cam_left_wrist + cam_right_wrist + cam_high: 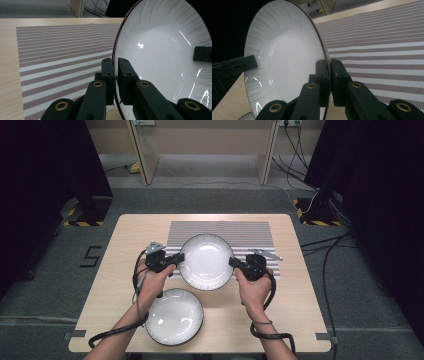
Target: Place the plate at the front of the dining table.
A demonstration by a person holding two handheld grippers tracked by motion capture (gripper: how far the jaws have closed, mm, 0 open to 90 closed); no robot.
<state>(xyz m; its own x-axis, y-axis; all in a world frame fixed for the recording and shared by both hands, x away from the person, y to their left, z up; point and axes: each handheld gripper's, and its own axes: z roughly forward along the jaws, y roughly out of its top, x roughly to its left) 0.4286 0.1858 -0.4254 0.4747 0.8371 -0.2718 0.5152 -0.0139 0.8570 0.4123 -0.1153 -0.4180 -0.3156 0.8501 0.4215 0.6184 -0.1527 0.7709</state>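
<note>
On the left, the left tool (pixel 176 259) is clamping the left rim of a white ribbed bowl with a dark edge (pixel 206 262); in the left gripper view its jaws are pinching that rim from both sides. The bowl is sitting between the two tools, over the near edge of the striped placemat (pixel 220 231) in the middle of the worktop (pixel 295 310). On the right, the right tool (pixel 234 263) is gripping the opposite rim in the same way (jaws closed on the edge, one inside the bowl and one outside).

Judging by this, a two-handed carry of the bowl is in hand, though whether it is resting on the mat or just lifted I cannot tell. A second matching bowl (pixel 174 316) is standing near the front edge, just in front of the left hand (pixel 152 282); the next move probably calls for keeping both grips level.

The only readable marking is a "5" on the floor (pixel 92 256), left of the worktop.
</note>
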